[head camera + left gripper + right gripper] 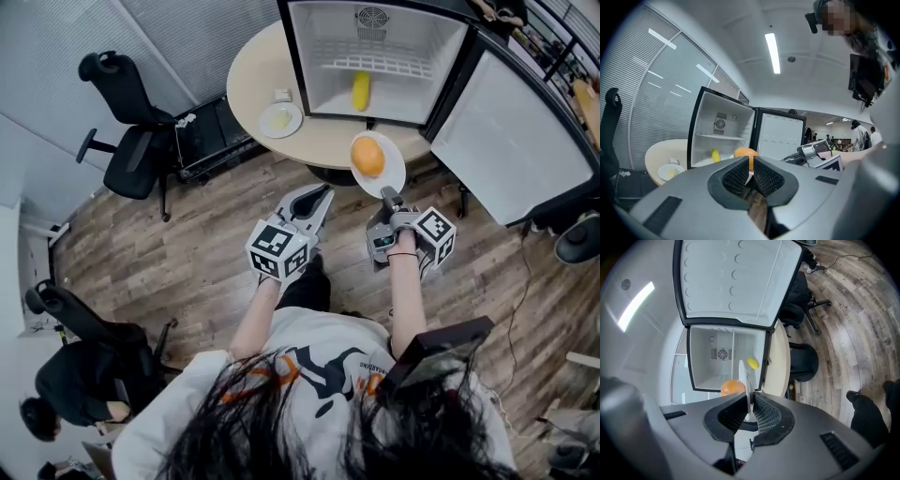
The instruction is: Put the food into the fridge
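The right gripper (386, 195) is pinching the rim of a white plate (396, 171) between its jaws, and an orange (367, 157) is sitting on that plate. The plate is hanging at the near edge of the round table (253, 70), just in front of the open fridge (319, 37) and still outside it. A yellow piece of food (360, 90) is lying inside the fridge. The left gripper (317, 197) is hovering beside the right one, its jaws pressed together on nothing. A second plate (279, 119) is resting on the table, left of the fridge
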`<action>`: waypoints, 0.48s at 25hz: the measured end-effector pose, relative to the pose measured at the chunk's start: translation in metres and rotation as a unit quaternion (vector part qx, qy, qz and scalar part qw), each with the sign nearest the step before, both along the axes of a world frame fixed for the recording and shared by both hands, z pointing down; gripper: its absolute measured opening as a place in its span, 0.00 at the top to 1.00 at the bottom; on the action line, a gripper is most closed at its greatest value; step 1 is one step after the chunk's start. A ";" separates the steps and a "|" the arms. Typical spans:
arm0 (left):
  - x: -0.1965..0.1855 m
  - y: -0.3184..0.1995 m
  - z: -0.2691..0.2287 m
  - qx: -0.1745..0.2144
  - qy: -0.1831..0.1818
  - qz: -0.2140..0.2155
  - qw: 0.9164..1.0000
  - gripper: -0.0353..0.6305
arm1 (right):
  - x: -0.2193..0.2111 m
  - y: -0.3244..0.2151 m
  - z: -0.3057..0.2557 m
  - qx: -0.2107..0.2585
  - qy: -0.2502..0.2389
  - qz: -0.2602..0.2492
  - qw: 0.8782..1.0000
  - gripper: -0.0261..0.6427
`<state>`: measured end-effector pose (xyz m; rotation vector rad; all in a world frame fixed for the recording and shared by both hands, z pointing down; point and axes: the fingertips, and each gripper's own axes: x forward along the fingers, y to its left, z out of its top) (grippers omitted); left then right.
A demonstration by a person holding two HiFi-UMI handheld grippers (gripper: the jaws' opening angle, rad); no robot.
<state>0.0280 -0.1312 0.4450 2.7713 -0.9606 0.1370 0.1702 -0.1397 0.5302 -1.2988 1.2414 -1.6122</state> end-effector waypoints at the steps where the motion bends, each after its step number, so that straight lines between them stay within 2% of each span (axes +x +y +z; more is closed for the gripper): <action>1: -0.002 -0.008 0.000 -0.001 0.000 0.002 1.000 0.91 | -0.002 -0.007 -0.001 -0.001 0.001 0.001 1.000 0.91; 12: -0.022 -0.087 -0.002 -0.004 0.020 0.015 1.000 0.91 | -0.022 -0.076 -0.016 0.007 0.006 0.016 1.000 0.91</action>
